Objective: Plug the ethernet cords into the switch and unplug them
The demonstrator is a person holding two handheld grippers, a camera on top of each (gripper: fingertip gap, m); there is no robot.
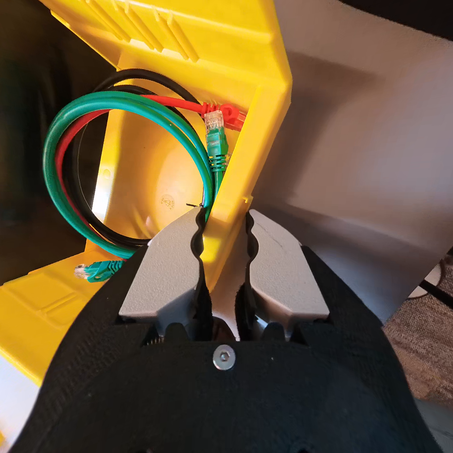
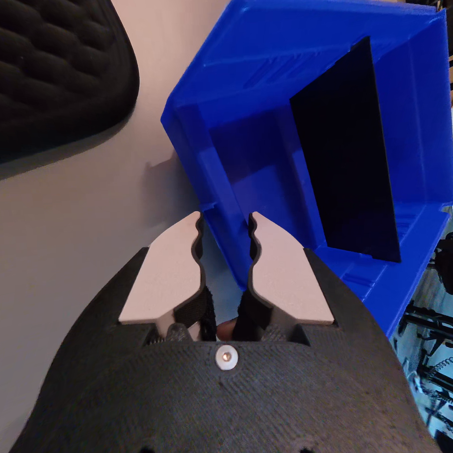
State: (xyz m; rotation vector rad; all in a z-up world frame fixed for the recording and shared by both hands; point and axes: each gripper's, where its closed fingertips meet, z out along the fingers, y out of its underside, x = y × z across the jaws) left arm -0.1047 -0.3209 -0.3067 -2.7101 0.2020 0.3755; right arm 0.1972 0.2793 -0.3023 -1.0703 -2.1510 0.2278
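A yellow bin [image 1: 245, 73] holds coiled ethernet cords: a green one [image 1: 73, 122], a red one [image 1: 171, 99] and a black one [image 1: 147, 73]. A green plug [image 1: 215, 147] and a red plug [image 1: 230, 115] lie against the bin's inner wall. A second green plug [image 1: 98, 268] hangs over the near rim. My left gripper [image 1: 224, 215] is shut on the yellow bin's side wall. A blue bin [image 2: 245, 73] holds a flat black slab [image 2: 343, 159], probably the switch, leaning inside. My right gripper [image 2: 225, 218] is shut on the blue bin's side wall.
Both bins look tilted on a grey table [image 1: 343, 147], which also shows in the right wrist view [image 2: 73, 220]. A black padded cushion [image 2: 49, 73] lies at the far left. Carpet [image 1: 416, 343] shows past the table edge, and black stands [image 2: 436, 343] are at the right. My hands' fingertips stand some 70 cm from each other.
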